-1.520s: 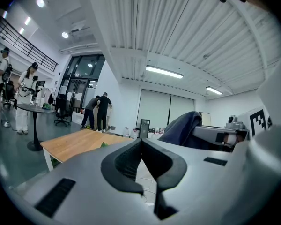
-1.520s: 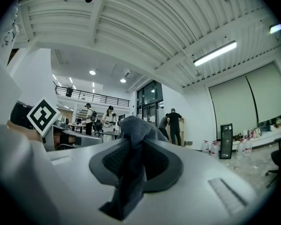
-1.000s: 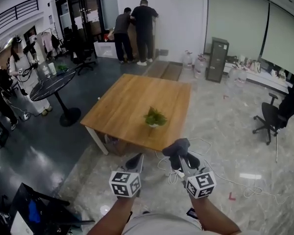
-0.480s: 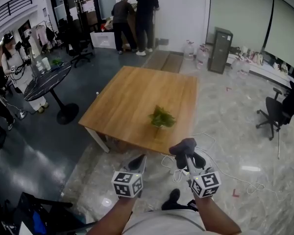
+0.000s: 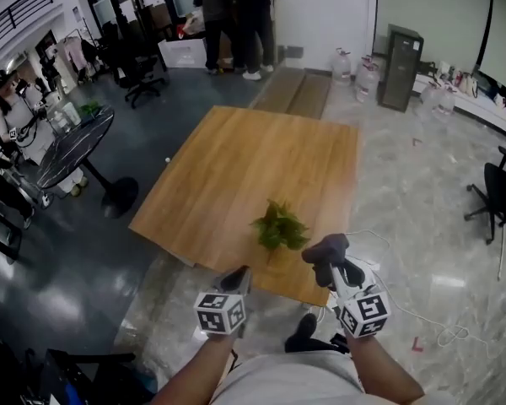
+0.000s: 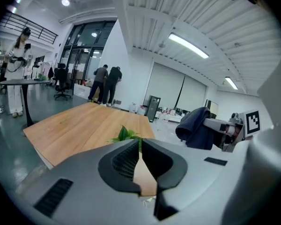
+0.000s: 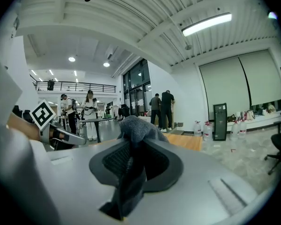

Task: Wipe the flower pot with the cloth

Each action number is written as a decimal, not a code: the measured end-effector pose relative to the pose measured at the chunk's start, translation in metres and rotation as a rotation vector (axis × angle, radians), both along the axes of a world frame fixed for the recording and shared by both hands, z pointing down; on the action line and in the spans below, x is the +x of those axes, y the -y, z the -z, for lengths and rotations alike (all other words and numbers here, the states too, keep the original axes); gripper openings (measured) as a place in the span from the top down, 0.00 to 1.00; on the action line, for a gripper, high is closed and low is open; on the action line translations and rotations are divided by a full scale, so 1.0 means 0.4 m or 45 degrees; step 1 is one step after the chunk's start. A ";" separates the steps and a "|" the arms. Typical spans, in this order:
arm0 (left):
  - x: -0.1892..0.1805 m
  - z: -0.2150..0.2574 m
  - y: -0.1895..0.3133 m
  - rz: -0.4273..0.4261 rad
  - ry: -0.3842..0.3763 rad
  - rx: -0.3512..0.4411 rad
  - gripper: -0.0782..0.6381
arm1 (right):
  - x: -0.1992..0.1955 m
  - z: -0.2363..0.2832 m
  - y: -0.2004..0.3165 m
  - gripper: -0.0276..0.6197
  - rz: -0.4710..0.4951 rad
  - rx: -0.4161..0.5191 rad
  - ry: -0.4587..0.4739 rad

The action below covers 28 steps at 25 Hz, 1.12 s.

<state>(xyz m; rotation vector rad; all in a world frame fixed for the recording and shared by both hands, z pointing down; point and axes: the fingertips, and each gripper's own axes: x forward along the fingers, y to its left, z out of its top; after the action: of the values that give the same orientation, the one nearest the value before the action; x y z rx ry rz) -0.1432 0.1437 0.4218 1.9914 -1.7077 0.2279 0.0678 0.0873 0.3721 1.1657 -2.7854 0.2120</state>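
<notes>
1. Since a second ago we stand closer to the table (image 5: 236, 167), and both grippers now reach its near edge.
2. Our left gripper (image 5: 236, 277) is closed and empty.
3. Our right gripper (image 5: 331, 270) clamps the grey cloth (image 5: 325, 248).
4. The flower pot (image 5: 278, 229) stands on the table, just ahead of the cloth.

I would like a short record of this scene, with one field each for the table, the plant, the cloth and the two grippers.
table: wooden table, light brown top
plant: small green potted plant near the table's near edge; leaves hide the pot
cloth: dark grey cloth, right of the plant in the head view, not touching it
left gripper: fingers shut, nothing between them
right gripper: fingers shut on the cloth
wiping: not yet begun
</notes>
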 end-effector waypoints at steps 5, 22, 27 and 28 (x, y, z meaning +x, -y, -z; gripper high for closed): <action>-0.046 -0.085 0.189 0.091 -0.001 -0.117 0.86 | 0.016 -0.055 0.222 0.87 0.039 -0.057 -0.016; -0.182 -0.462 0.490 0.070 -0.104 -0.528 0.79 | -0.012 -0.277 0.472 0.87 -0.076 -0.310 -0.113; -0.181 -0.535 0.543 -0.014 -0.230 -0.626 0.78 | -0.043 -0.396 0.521 0.87 -0.099 -0.395 -0.185; -0.180 -0.544 0.552 -0.033 -0.242 -0.645 0.77 | -0.053 -0.428 0.529 0.87 -0.084 -0.413 -0.203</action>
<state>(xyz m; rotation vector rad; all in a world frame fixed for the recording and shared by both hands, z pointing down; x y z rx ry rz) -0.2154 -0.0769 0.6394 1.6036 -1.3422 0.4191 0.0466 -0.1242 0.5432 1.1377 -2.4601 0.5299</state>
